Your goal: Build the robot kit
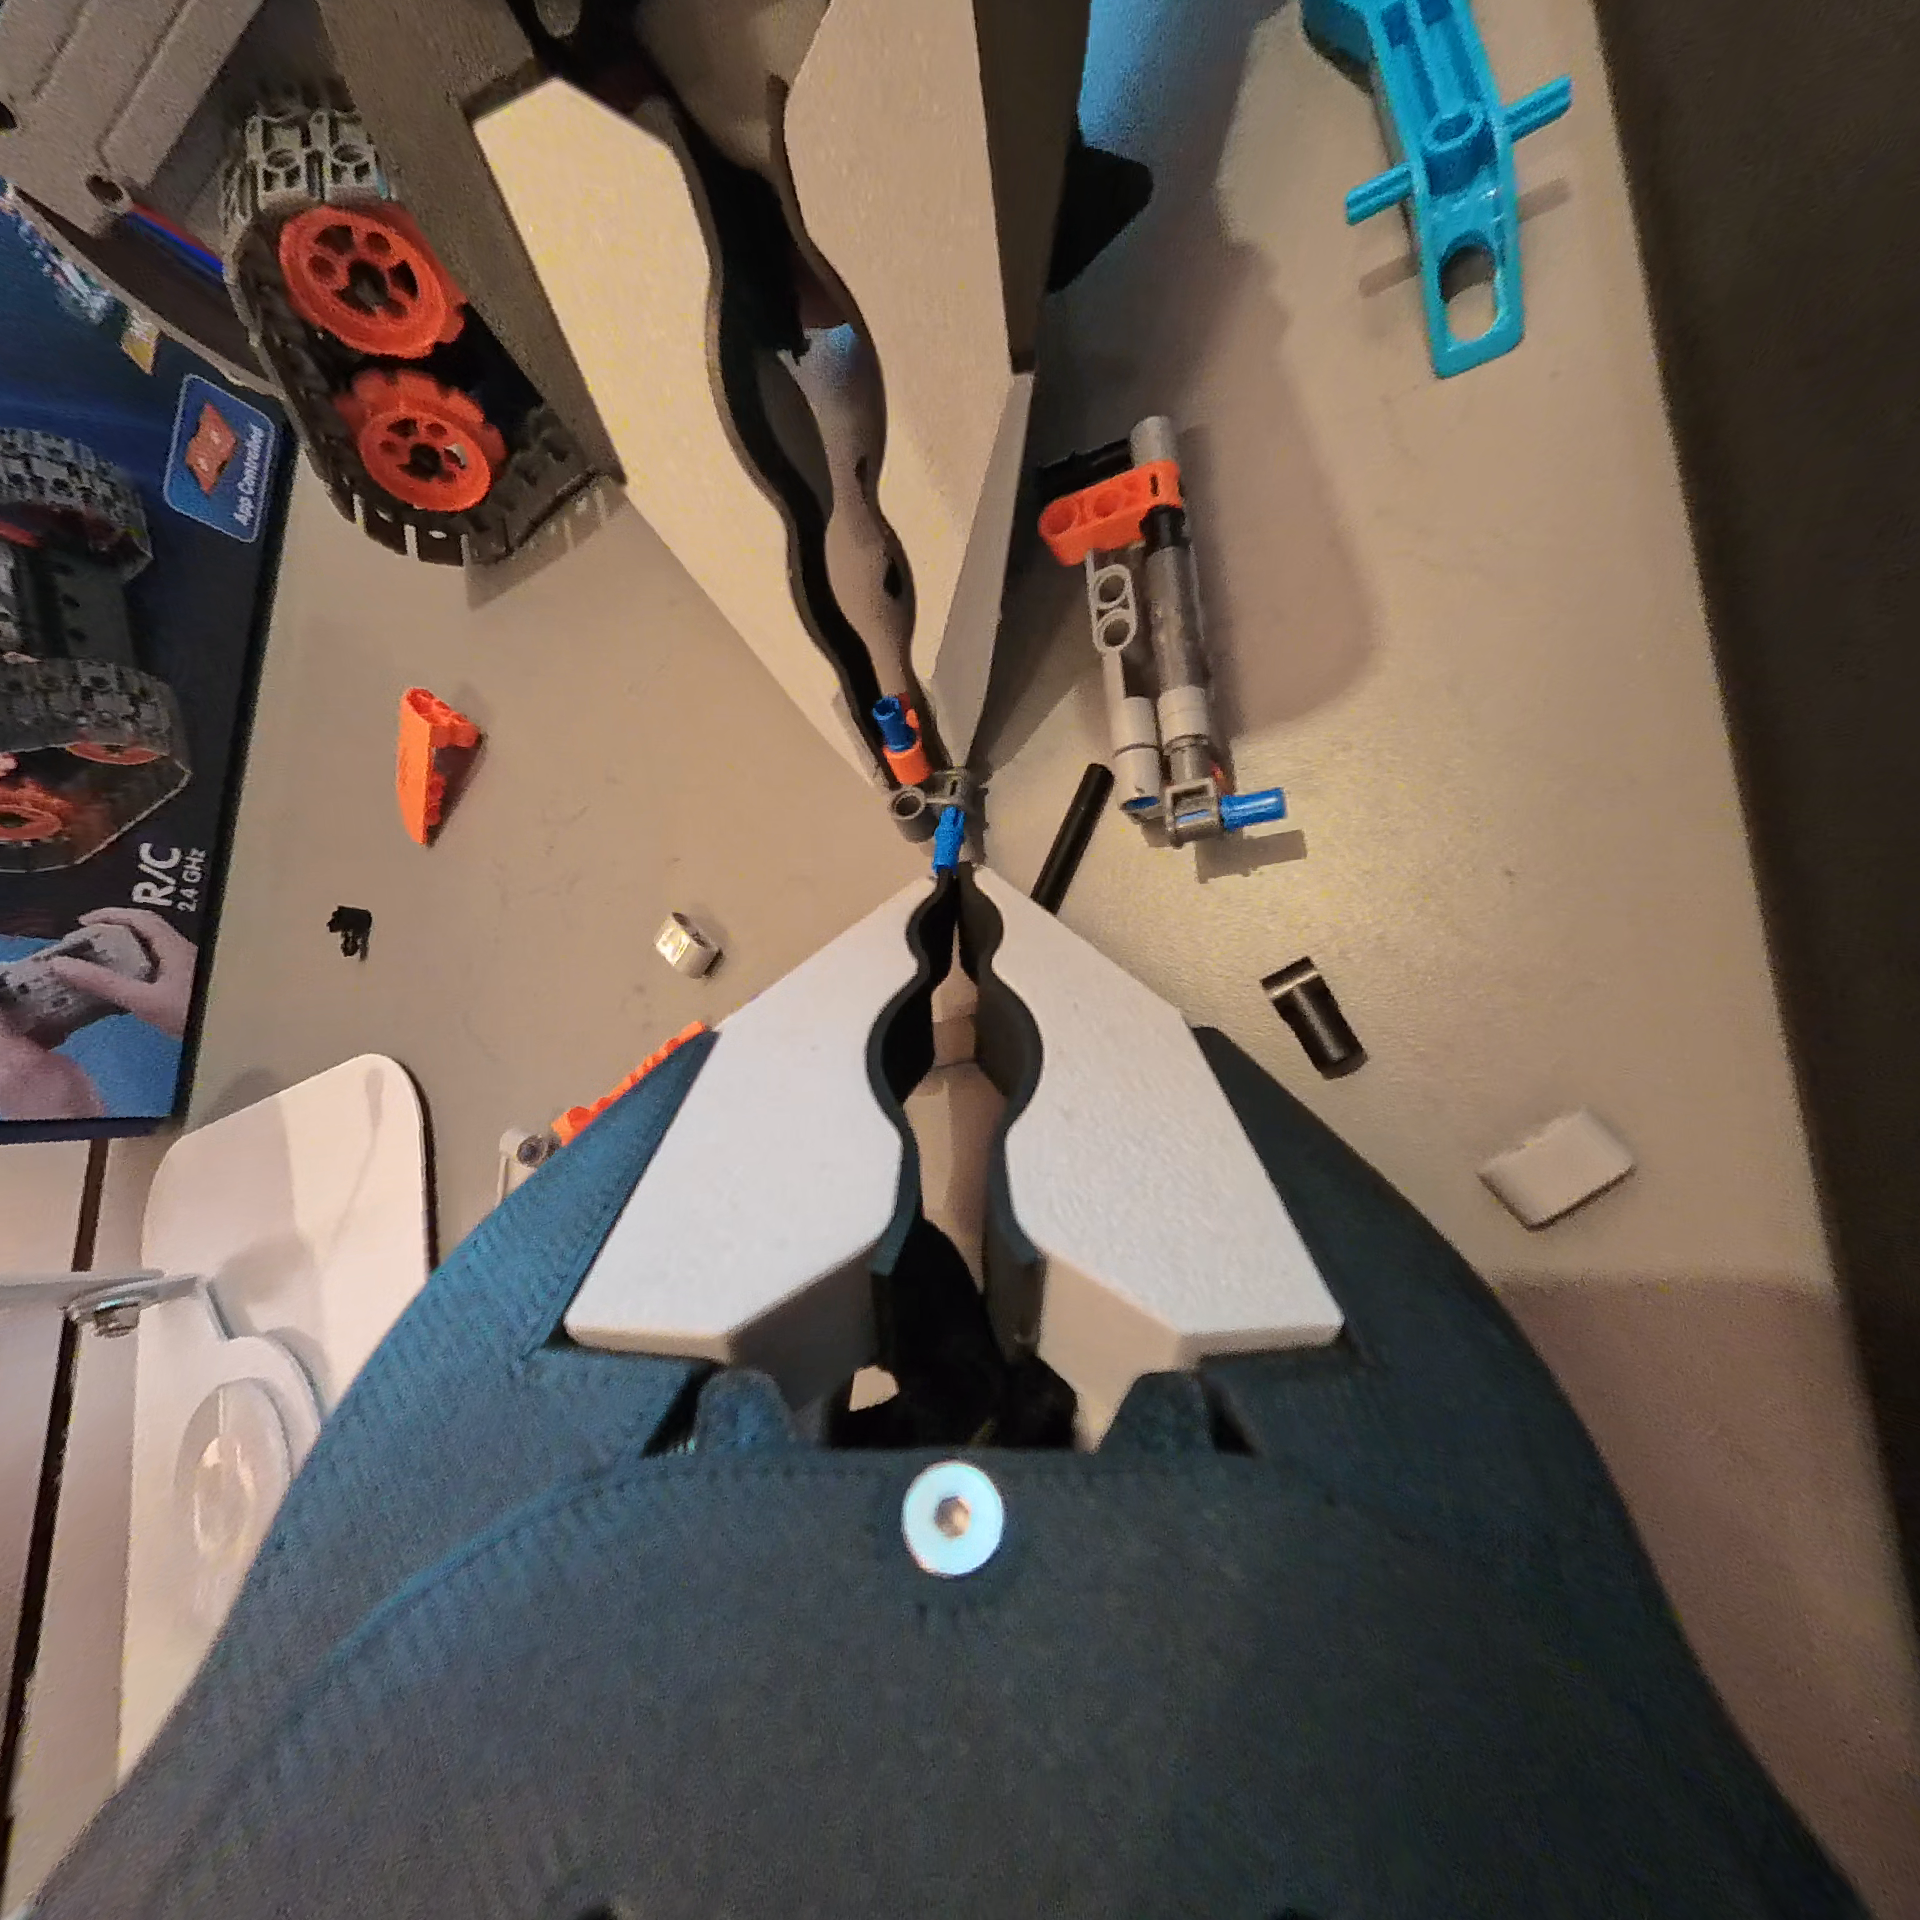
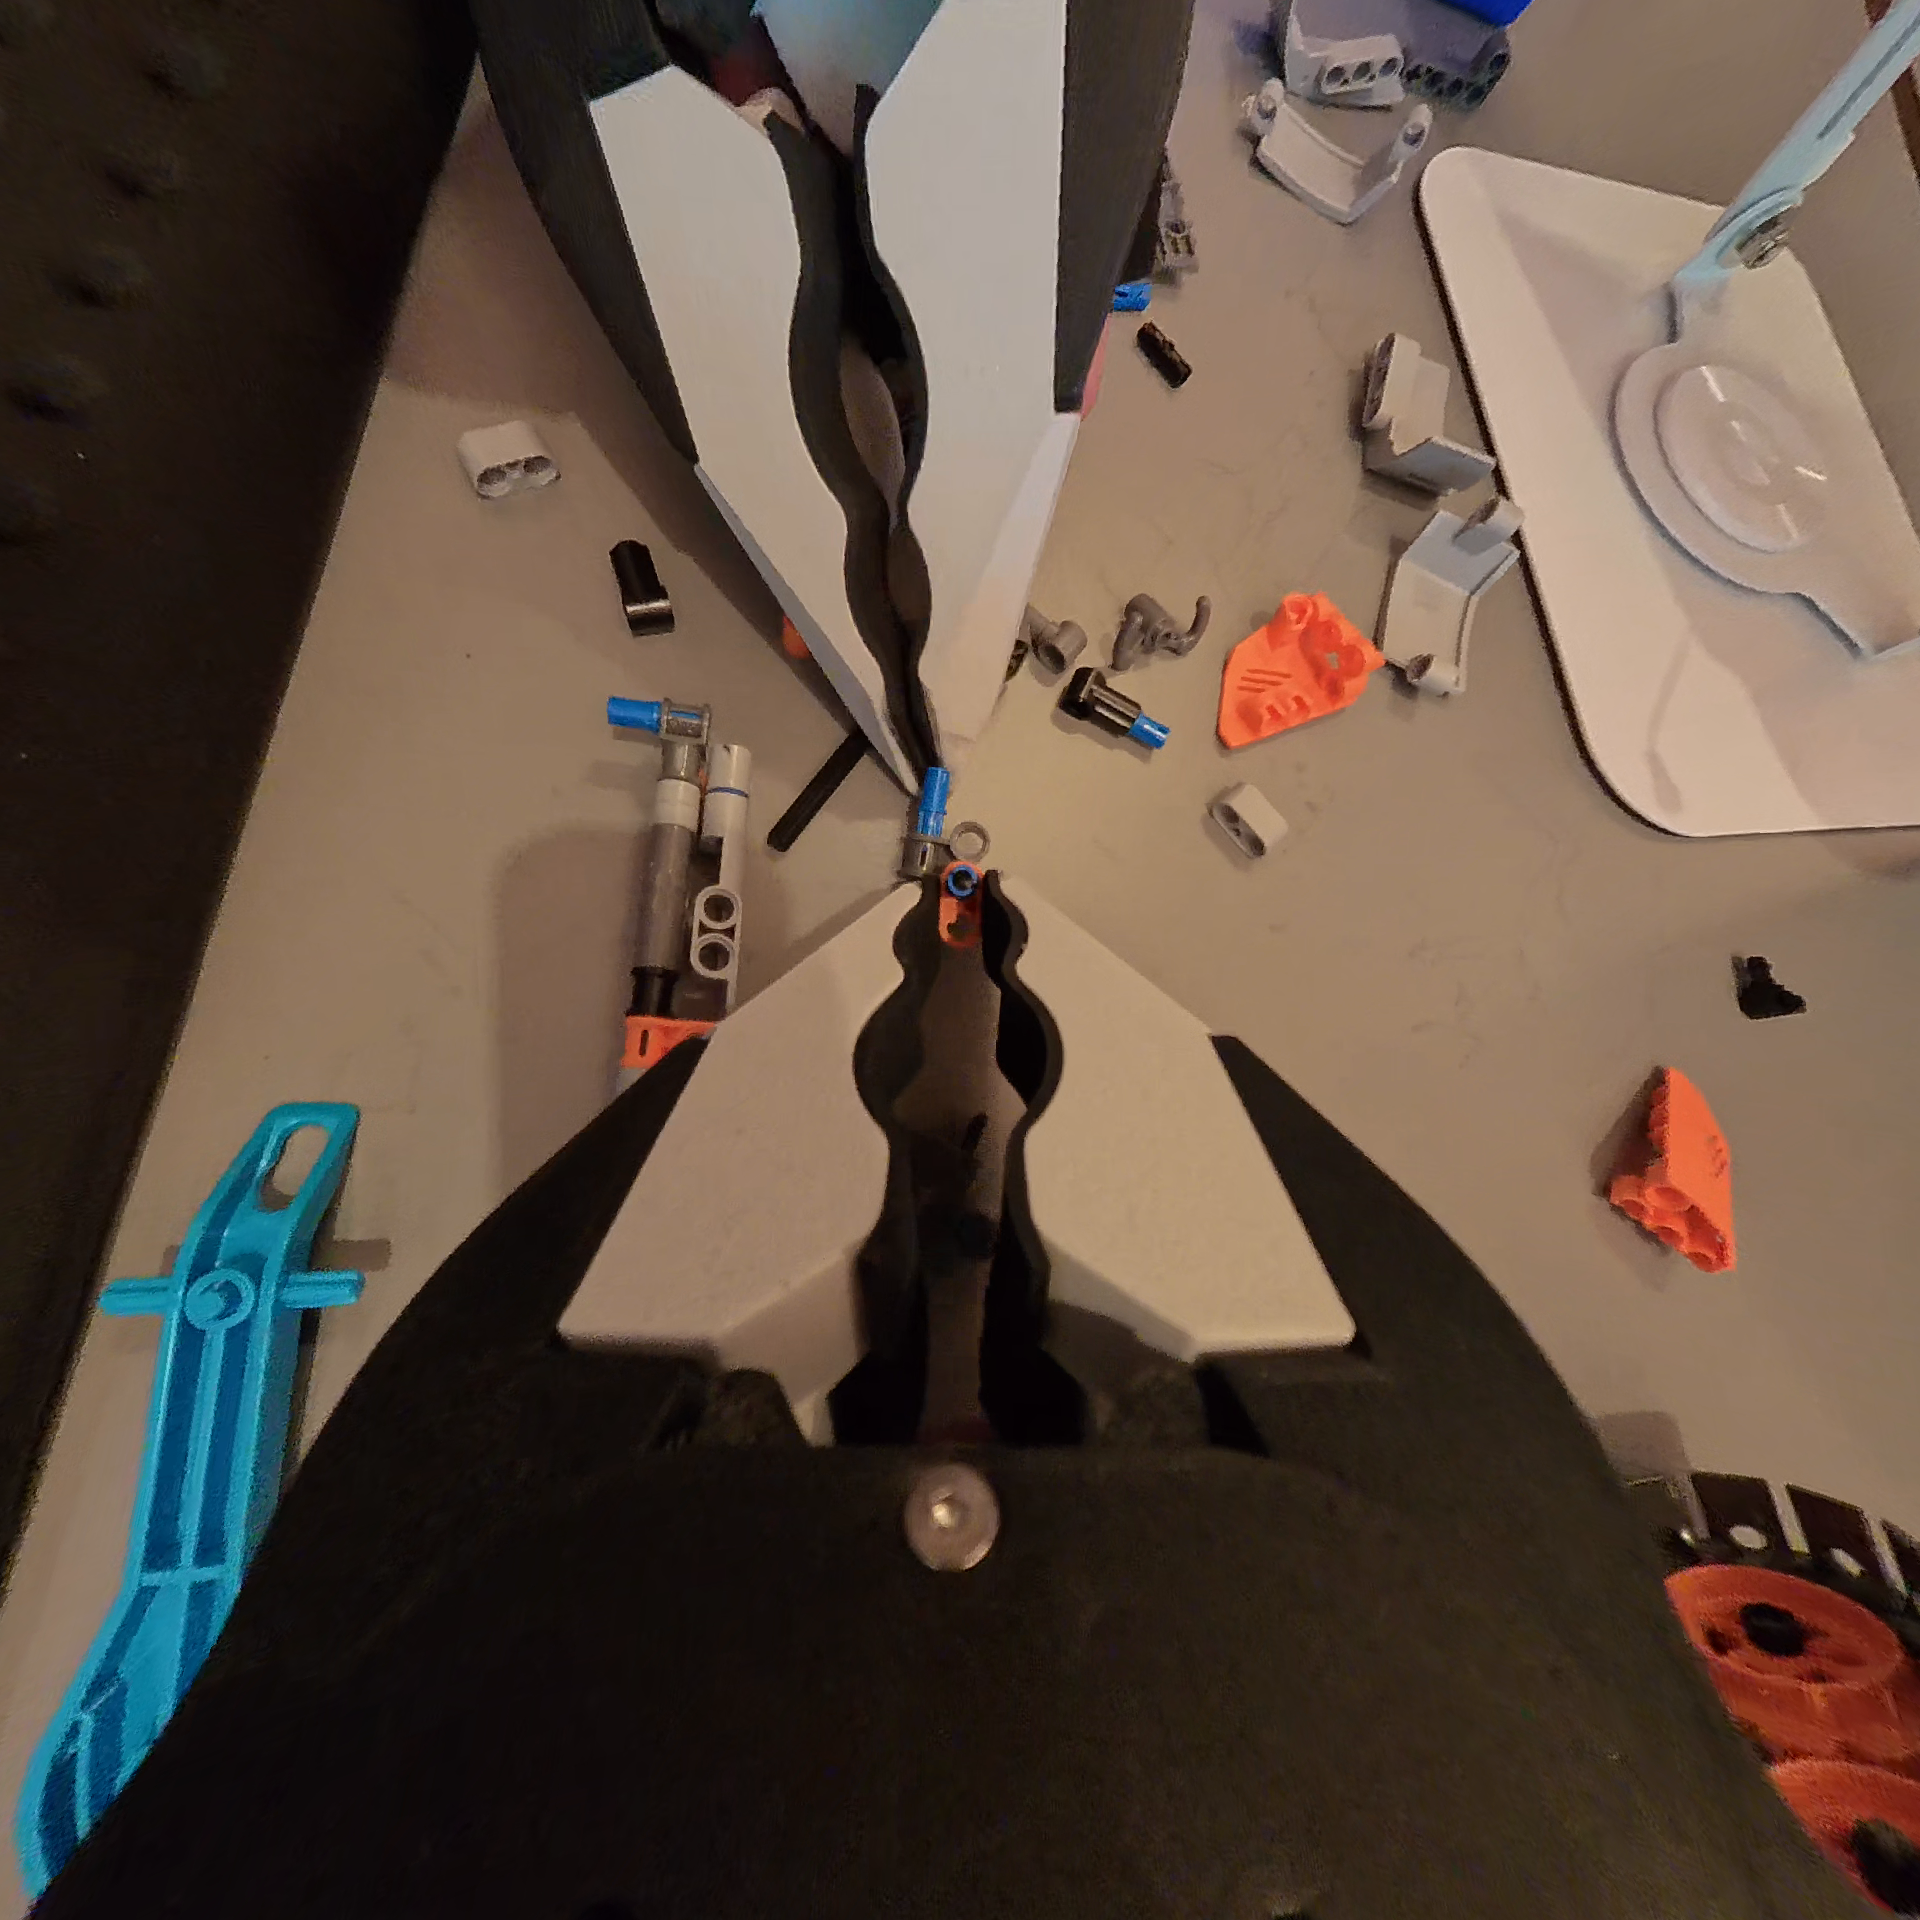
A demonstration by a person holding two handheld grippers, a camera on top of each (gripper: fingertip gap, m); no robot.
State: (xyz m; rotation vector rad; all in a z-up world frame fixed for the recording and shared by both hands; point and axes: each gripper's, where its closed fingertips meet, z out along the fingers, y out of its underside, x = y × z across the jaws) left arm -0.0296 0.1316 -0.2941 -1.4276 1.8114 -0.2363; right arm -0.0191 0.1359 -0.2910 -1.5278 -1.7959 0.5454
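My left gripper (image 1: 948,883) is shut on a small blue pin (image 1: 948,836) that sits in a grey connector (image 1: 923,802). My right gripper (image 2: 961,885) is shut on a short orange beam (image 2: 961,909) with a blue pin in its end hole. The two grippers meet tip to tip just above the grey table. In the left wrist view the right gripper (image 1: 940,764) comes in from the top with the orange beam (image 1: 902,756). In the right wrist view the left gripper (image 2: 930,767) comes from the top with the blue pin (image 2: 933,795) and grey connector (image 2: 920,847) touching the orange beam.
A tracked piece with orange wheels (image 1: 374,364), a printed box (image 1: 104,727), a teal lever tool (image 1: 1455,177), a grey piston assembly (image 1: 1153,644), a black axle (image 1: 1070,831) and orange wedges (image 2: 1673,1174) lie around. A white stand base (image 2: 1558,416) sits at the side. Left and right tips are no more than a few centimetres apart.
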